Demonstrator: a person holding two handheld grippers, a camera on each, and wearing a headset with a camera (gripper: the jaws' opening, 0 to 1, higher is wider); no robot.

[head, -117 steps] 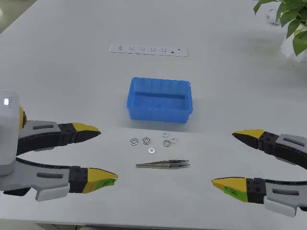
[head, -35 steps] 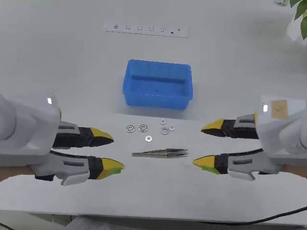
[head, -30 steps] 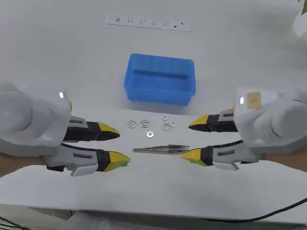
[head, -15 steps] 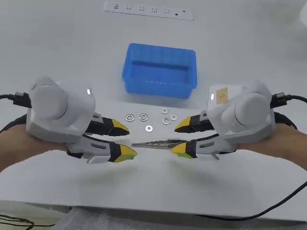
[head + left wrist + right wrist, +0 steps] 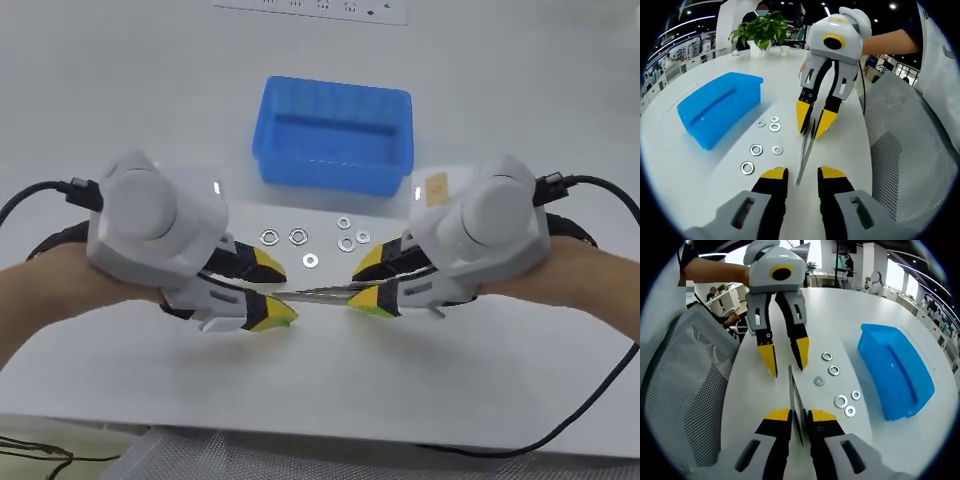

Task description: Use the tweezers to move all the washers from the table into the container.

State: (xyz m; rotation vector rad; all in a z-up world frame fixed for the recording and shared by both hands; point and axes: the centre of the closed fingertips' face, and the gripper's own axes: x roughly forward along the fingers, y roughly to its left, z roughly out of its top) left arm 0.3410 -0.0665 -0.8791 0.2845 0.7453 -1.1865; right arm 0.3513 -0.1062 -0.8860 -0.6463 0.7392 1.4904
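**Two claws meet at the tweezers**

White table (image 5: pixel 500 120) lies under everything. On it the tweezers (image 5: pixel 320 292) lie flat, running from 9 o'clock to 3 o'clock in the head view. Six washers (image 5: pixel 298 237) sit loose just past them at 12 o'clock, not touching them. Farther on at 12 o'clock stands the blue box (image 5: pixel 325 178), so the washers lie between the tweezers and the box. A white power strip (image 5: pixel 310 8) is at the far edge, also at 12 o'clock.

The right gripper (image 5: pixel 353 288) points in from 3 o'clock, with one end of the tweezers between its two jaws. The jaws stand very close on both sides, and I cannot tell if they pinch. The left gripper (image 5: pixel 288 292) points in from 9 o'clock. Its jaws are spread a little, and the other end of the tweezers just reaches into the gap. In the left gripper view a green plant (image 5: pixel 765 30) stands beyond the box, and a mesh chair (image 5: pixel 900 150) is at 3 o'clock.
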